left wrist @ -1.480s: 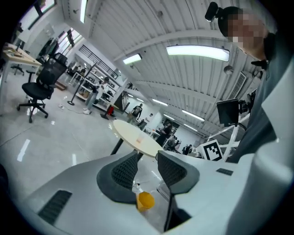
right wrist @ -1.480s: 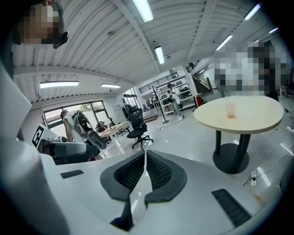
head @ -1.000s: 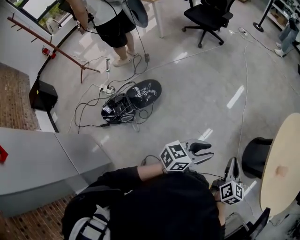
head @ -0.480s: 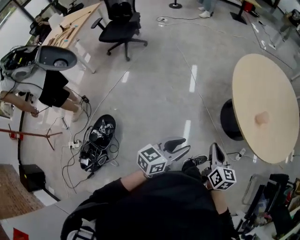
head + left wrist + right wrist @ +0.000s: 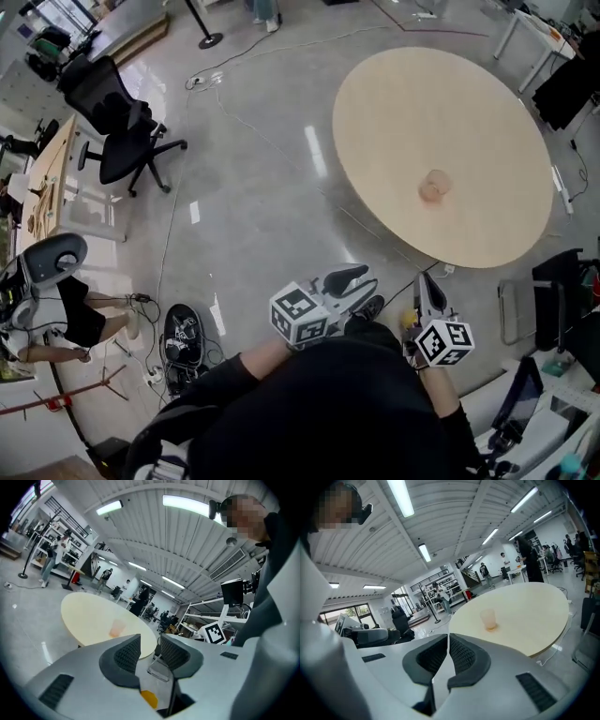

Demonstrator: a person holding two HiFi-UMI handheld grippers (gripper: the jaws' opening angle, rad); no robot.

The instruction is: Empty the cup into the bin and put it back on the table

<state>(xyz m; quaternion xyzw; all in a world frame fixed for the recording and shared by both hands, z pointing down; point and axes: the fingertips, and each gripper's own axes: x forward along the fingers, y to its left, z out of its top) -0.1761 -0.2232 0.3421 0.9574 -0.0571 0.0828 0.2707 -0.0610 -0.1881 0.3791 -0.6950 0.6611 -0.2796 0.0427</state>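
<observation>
Round table (image 5: 450, 103) ahead, cup (image 5: 434, 186) upright near its middle, well apart from left gripper (image 5: 364, 279), parted and empty, and right gripper (image 5: 424, 278), closed tight; liable to tip if bumped by closed jaws.

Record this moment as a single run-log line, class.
cup: upright on round table, not yet grasped | left gripper: fingers apart, empty | right gripper: fingers together, empty

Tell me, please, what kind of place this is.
Probably a large open lab or workshop-style office. A glossy grey concrete floor holds a black wheeled office chair and a round beige table, and long strip lights hang from a high ribbed ceiling.
</observation>
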